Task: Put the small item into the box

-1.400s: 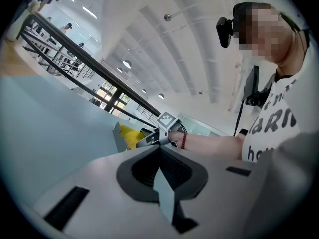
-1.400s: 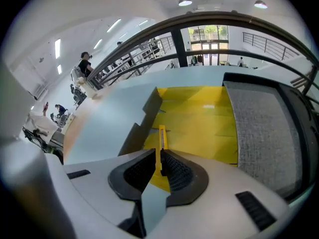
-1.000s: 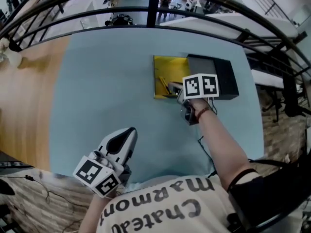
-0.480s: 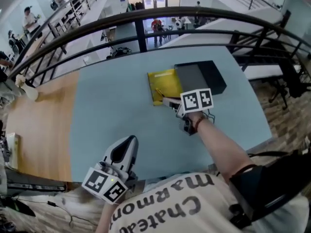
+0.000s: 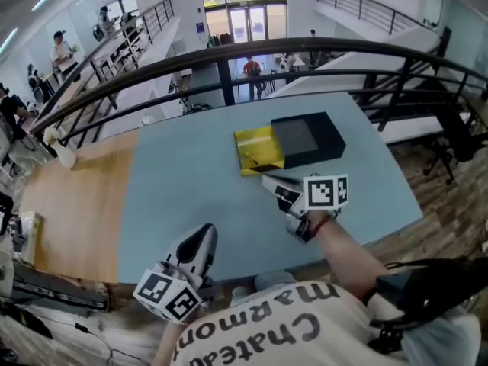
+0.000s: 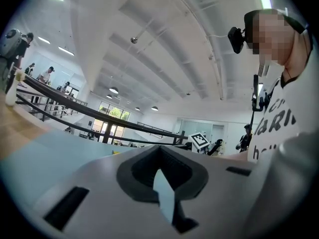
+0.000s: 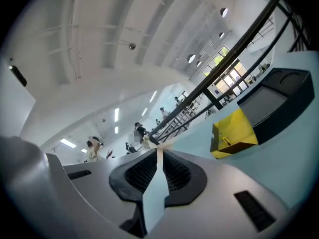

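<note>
Yellow box (image 5: 267, 139) at the upper centre of the worktop (image 5: 183, 178) is seen holding the small item (image 5: 254, 161), a thin stick slanted from upper left to lower right. It is found just above the right gripper (image 5: 268, 180), whose jaws are closed on nothing; the left gripper (image 5: 203, 233), lower left, is likewise closed and empty.

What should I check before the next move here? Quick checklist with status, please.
1. Small item inside the yellow box: ok, a thin piece lies in it.
2. Right gripper empty: ok, jaws together, nothing between them.
3. Right gripper apart from the yellow box: ok, it is over bare table.
4. Left gripper empty: ok, jaws together.
5. What the small item is: cannot tell, too small.
</note>
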